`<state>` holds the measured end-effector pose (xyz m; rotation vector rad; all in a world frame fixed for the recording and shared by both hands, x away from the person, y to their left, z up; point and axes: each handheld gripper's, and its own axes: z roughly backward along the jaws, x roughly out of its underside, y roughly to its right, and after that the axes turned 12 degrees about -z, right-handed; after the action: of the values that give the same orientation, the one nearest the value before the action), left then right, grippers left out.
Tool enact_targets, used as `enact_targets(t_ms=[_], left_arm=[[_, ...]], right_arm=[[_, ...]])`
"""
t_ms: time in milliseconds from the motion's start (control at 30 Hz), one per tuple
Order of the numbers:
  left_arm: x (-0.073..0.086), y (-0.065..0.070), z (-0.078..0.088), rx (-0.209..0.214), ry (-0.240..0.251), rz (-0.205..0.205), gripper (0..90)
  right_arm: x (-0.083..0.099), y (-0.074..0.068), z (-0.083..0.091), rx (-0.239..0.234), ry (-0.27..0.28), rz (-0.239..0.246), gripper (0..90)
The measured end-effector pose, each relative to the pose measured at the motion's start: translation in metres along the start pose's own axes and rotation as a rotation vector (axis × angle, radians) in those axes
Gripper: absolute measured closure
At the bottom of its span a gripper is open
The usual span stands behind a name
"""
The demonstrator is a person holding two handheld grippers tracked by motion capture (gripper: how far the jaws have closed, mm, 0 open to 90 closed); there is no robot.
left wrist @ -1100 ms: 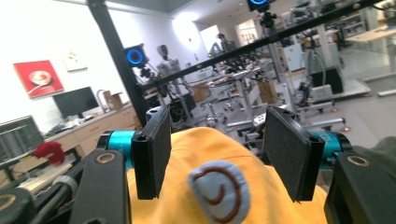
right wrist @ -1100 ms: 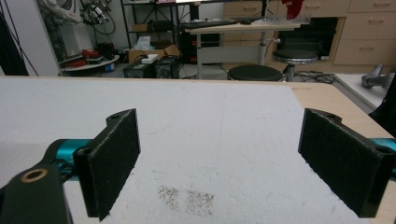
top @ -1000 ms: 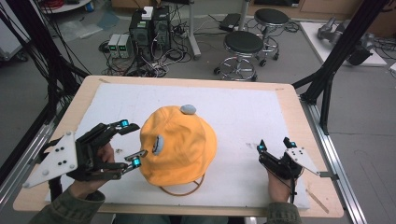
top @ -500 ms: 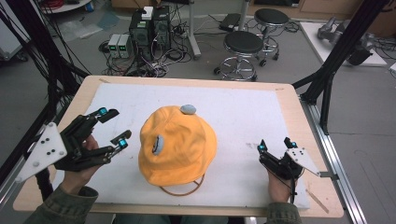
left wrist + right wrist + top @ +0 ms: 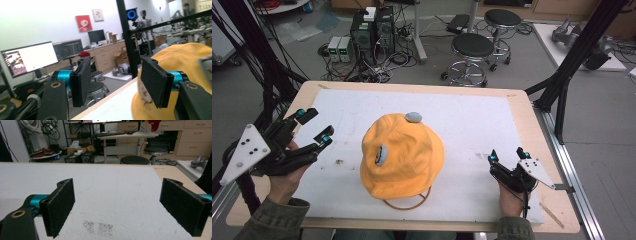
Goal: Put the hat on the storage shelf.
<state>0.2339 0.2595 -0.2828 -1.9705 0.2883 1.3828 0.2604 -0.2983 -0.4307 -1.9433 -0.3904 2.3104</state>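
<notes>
Orange hat point(image 5: 402, 157) mid-worktop point(image 5: 472, 120). Left claw point(image 5: 314, 126) apart, clear of hat. Right claw point(image 5: 504, 154) apart, empty.

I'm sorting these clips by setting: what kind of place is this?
Probably a robotics lab or workshop: monitors on a bench, computers and cables on the floor, stools, and a black frame around the table.

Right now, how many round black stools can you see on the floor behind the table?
2. One stool stands just beyond the table's far edge; the other stool is farther back to its right. More could be hidden off-frame.
</notes>
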Motion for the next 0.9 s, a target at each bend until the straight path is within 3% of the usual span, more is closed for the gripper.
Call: enact_targets(t_ms=[233,333,500,767,900], left_arm=[[0.02,-0.012,0.007,-0.076,-0.047,0.053,41.2],[0.035,-0.015,0.01,-0.13,-0.079,0.049,41.4],[0.059,-0.018,0.017,-0.189,-0.113,0.12,39.9],[0.082,-0.015,0.026,-0.228,-0.173,0.141,39.0],[0.091,-0.012,0.028,-0.248,-0.209,0.128,38.0]], right_arm=[[0.0,0.0,0.0,0.001,-0.003,0.001,11.6],[0.0,0.0,0.001,0.006,0.004,0.0,11.7],[0.0,0.0,0.001,0.009,0.005,-0.002,11.6],[0.0,0.0,0.001,0.012,0.006,-0.004,11.6],[-0.001,0.001,0.001,0.01,0.009,0.0,11.6]])
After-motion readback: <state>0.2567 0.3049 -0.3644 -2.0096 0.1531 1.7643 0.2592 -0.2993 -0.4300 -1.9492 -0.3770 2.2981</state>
